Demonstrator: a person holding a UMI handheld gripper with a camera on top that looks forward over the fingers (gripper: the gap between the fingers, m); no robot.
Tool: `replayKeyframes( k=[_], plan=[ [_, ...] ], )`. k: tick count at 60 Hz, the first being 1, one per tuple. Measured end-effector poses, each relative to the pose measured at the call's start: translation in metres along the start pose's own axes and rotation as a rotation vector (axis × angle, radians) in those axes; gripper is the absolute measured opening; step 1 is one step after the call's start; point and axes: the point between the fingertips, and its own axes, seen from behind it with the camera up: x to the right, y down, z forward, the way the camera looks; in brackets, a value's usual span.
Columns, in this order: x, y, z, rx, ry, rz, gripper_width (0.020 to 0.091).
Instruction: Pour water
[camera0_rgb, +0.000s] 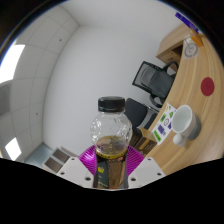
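A clear plastic bottle (111, 135) with a black cap and a dark label stands upright between my fingers, lifted off the table. Amber liquid shows low in the bottle. My gripper (111, 157) is shut on the bottle, and the purple pads (91, 155) press on its two sides. A white mug (182, 122) stands on the wooden table (195, 105), to the right of the bottle and beyond it. The view is tilted, so the table slopes.
A black office chair (152, 78) stands behind the table. A red round thing (207, 87) lies on the table beyond the mug. A white wall fills the left side, with a grey floor below.
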Motion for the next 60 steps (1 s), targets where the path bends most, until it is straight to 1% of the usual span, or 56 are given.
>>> replayKeyframes(
  k=[5, 12, 15, 21, 29, 33, 34, 36, 38, 44, 45, 47, 54, 55, 56, 57, 60],
  plan=[
    [-0.001, -0.007, 0.019, -0.006, -0.064, 0.345, 0.0334],
    [0.022, -0.025, 0.032, 0.026, -0.104, 0.708, 0.0332],
    [0.035, -0.031, 0.033, 0.034, -0.102, 0.801, 0.0334],
    [0.055, -0.026, 0.047, 0.035, -0.091, 0.932, 0.0333],
    [0.073, -0.028, 0.046, 0.029, -0.071, 0.994, 0.0335],
    [0.076, -0.028, 0.044, 0.014, -0.056, 0.962, 0.0336],
    [0.077, -0.037, 0.028, 0.013, -0.052, 0.958, 0.0335],
    [0.073, -0.028, 0.044, -0.002, -0.045, 0.906, 0.0334],
    [0.07, -0.028, 0.045, -0.007, -0.04, 0.873, 0.0335],
    [0.054, -0.039, 0.041, -0.042, -0.032, 0.706, 0.0333],
    [0.053, -0.049, 0.028, -0.048, -0.038, 0.679, 0.0334],
    [0.046, -0.049, 0.037, -0.05, -0.023, 0.575, 0.0334],
    [0.025, -0.091, 0.025, -0.035, -0.01, 0.214, 0.0335],
    [0.022, -0.099, 0.023, -0.027, -0.008, 0.161, 0.0335],
    [0.022, -0.117, 0.007, -0.019, -0.019, 0.124, 0.0335],
    [0.023, -0.121, 0.014, -0.01, -0.007, 0.061, 0.0335],
    [0.019, -0.151, 0.006, 0.018, 0.008, -0.101, 0.0336]
  ],
)
